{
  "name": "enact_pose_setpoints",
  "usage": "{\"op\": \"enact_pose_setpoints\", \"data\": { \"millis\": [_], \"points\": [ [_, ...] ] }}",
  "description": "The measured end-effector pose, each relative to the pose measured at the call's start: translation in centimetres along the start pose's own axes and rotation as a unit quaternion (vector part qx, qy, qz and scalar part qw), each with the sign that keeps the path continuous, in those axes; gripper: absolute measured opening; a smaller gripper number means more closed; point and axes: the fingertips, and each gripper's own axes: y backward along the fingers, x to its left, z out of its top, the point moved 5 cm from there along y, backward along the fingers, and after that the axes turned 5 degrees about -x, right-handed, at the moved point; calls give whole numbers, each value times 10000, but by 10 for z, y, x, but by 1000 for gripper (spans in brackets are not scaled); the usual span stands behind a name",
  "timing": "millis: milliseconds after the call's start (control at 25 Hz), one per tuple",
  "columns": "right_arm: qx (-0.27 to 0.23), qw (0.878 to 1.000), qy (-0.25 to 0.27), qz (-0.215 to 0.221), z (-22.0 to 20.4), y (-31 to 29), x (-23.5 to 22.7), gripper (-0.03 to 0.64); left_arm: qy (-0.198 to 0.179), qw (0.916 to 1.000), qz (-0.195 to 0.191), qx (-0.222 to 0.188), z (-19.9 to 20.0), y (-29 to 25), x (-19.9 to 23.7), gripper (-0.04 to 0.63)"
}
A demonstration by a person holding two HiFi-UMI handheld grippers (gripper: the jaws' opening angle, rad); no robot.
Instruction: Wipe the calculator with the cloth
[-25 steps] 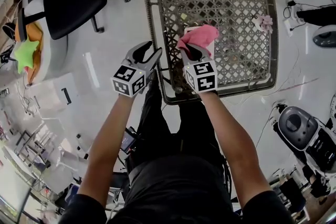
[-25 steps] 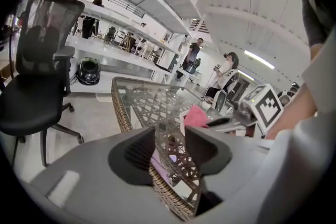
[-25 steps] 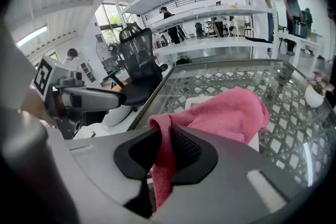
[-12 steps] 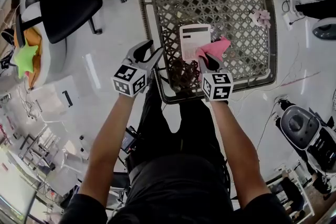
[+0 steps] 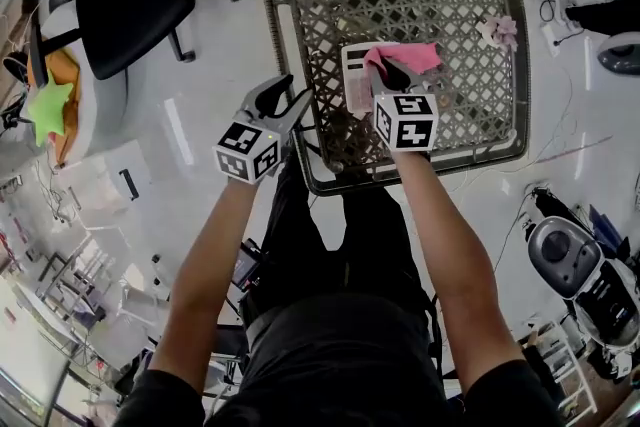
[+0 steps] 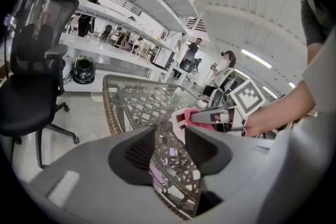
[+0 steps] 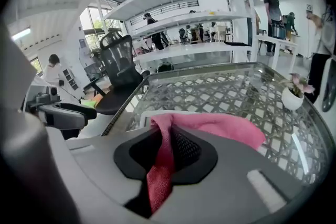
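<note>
As you look down, the square table (image 5: pixel 275 25), a woven lattice under a glass top, fills the area ahead of you. A black office chair (image 5: pixel 130 5) stands on the floor to its left. Your left gripper (image 5: pixel 290 95) hangs just off the table's near left edge, with its jaws apart and nothing between them. Your right gripper (image 5: pixel 386 73) is over the table, with its jaws clamped on the pink cloth (image 5: pixel 412 57). The white calculator (image 5: pixel 354 80) lies flat on the glass in the near half of the table. The cloth spreads over the calculator's far right part. A small potted plant (image 5: pixel 500 37) sits near the table's right edge, well apart from the calculator.
</note>
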Motion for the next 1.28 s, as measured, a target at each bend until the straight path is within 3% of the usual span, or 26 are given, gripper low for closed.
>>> {"op": "enact_pose_setpoints", "data": {
  "millis": [240, 480, 800, 1080, 1280],
  "points": [
    [225, 9978, 292, 557, -23, 4, 43, 40, 26, 10000, 12, -7, 1, -1, 2, 101],
    [543, 9953, 302, 736, -65, 34, 55, 38, 14, 10000, -43, 23, 5, -8, 2, 101],
    [544, 9985, -90, 34, -77, 60, 0, 37, -42, 9999, -138, 51, 9, -17, 0, 101],
    [213, 9986, -198, -451, -37, 40, -37, 35, -62, 9997, -213, 62, 12, -25, 0, 101],
    [8, 9989, -204, -420, -7, 12, -33, 35, -58, 9996, -261, 64, 12, -31, -1, 101]
  ]
}}
